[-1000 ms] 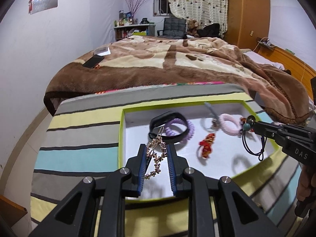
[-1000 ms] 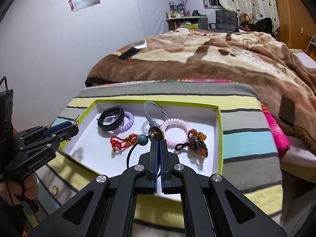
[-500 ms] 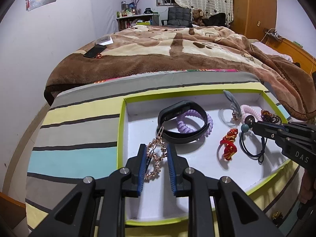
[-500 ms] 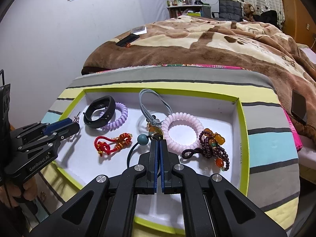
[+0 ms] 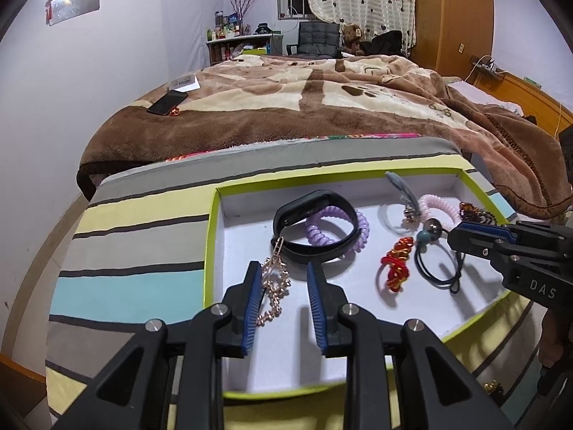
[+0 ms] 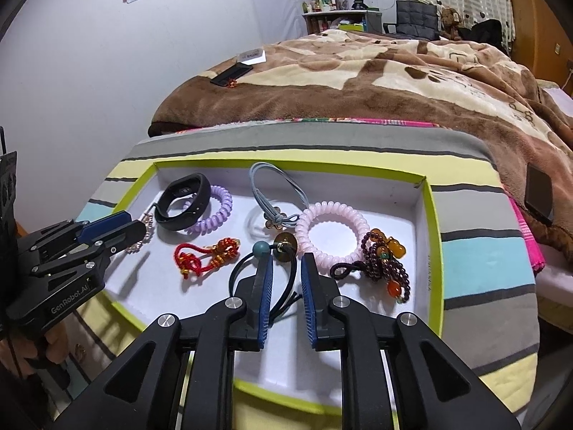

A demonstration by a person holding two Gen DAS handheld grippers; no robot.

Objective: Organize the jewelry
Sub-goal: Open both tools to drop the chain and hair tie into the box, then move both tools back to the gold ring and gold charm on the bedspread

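Note:
A green-rimmed white tray (image 5: 212, 251) (image 6: 435, 222) holds the jewelry. My left gripper (image 5: 283, 268) is open over the tray's left part; a gold chain (image 5: 273, 288) lies between its fingers, against the left pad. My right gripper (image 6: 286, 265) is open; a black cord hair tie with a teal bead (image 6: 260, 249) (image 5: 435, 268) lies between its fingers on the tray floor. A black band (image 5: 315, 225) (image 6: 184, 202), purple coil (image 5: 335, 227), red knot charm (image 5: 395, 268) (image 6: 206, 256), pink coil (image 6: 331, 231), grey tie (image 6: 275, 193) and bead bracelet (image 6: 385, 259) lie in the tray.
The tray sits on a striped cloth (image 5: 132, 243) at the foot of a bed with a brown blanket (image 5: 304, 107). A phone (image 5: 167, 102) lies on the blanket, another phone (image 6: 539, 193) at the right. A small gold item (image 5: 492, 388) lies on the cloth outside the tray.
Both grippers have lowered to the tray and opened. The gold chain and the black cord hair tie now lie on the tray floor, released.

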